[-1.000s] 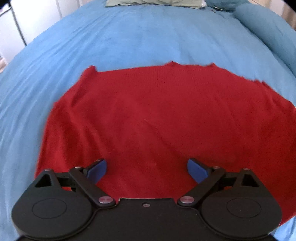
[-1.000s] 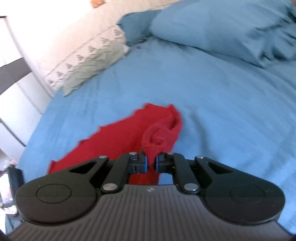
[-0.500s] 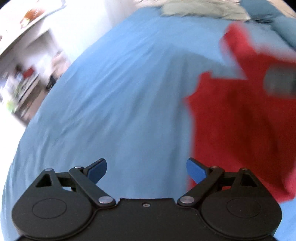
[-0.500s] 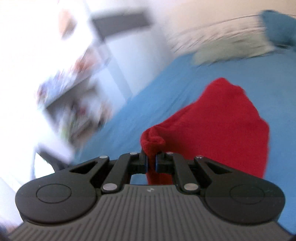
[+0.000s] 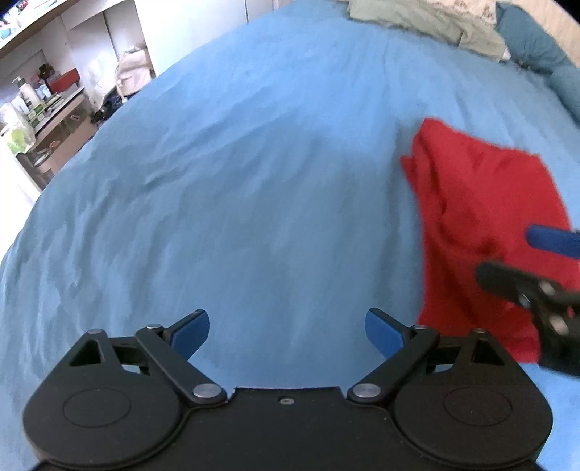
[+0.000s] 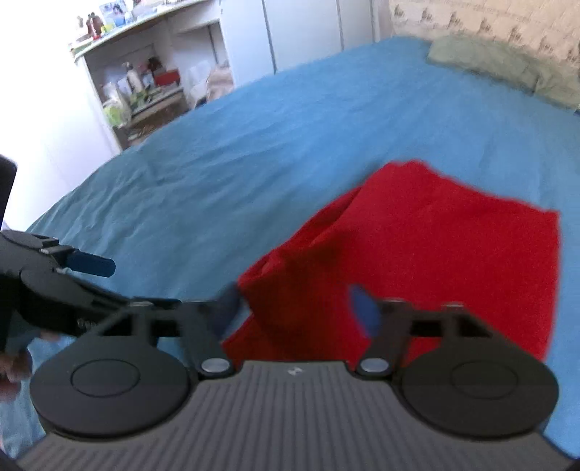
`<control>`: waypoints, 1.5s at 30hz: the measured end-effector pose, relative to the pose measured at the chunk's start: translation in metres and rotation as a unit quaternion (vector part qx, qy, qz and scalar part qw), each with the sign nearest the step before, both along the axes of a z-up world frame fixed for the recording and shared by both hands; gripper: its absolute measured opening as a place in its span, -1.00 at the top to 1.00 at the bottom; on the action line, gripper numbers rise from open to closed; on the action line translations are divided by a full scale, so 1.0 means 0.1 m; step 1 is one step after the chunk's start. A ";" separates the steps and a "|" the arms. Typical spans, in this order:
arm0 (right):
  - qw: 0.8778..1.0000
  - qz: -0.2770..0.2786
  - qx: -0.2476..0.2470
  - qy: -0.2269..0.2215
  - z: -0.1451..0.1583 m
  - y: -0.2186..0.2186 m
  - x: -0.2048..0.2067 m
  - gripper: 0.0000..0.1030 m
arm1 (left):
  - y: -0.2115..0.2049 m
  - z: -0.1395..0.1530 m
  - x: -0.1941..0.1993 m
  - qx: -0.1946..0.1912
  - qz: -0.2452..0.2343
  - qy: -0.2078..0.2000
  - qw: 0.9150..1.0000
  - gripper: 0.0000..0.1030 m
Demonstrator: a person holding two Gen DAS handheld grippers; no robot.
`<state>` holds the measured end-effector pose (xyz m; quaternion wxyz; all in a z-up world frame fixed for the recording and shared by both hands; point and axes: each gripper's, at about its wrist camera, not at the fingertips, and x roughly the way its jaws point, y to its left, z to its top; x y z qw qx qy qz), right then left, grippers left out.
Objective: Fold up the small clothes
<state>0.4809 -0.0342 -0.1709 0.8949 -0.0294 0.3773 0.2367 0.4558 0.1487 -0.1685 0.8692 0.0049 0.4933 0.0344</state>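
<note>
Red garment (image 6: 427,261): one knitted piece, folded over on itself, lying on the blue bed cover (image 5: 253,203). In the right wrist view its long axis runs from the near edge by the gripper away toward the head of the bed, with a loose folded flap along its left side; the far end is roughly square-cut

Right gripper (image 6: 295,308): jaws opening, blurred, standing well apart over the near edge of the garment; red cloth shows between them but neither pad presses on it

Left gripper (image 5: 287,328): jaws wide apart, nothing between them, over bare bed cover just left of the garment

Bed: blue cover, lightly creased; a pale green pillow (image 5: 427,18) and a blue pillow (image 5: 533,40) at the far end

Background: white shelving (image 6: 145,83) with assorted small items beside the bed
</note>
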 end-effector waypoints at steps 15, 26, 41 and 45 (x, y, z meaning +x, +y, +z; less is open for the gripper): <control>0.984 -0.155 -0.092 -0.001 -0.09 -0.90 -0.98 -0.79 | -0.55 0.10 0.23 -0.099 -0.077 0.012 0.992 -0.85; 0.975 -0.190 -0.113 0.011 -0.55 -0.81 -0.75 -0.74 | -0.71 0.00 0.42 -0.111 -0.080 0.022 0.990 -0.84; 0.969 -0.137 -0.195 -0.057 -0.77 -0.67 -0.82 -0.74 | -0.80 0.02 0.41 -0.107 -0.089 0.022 0.990 -0.84; 0.954 -0.158 -0.235 -0.097 -0.74 -0.63 -0.80 -0.31 | -0.80 0.02 0.41 -0.104 -0.087 0.018 0.991 -0.84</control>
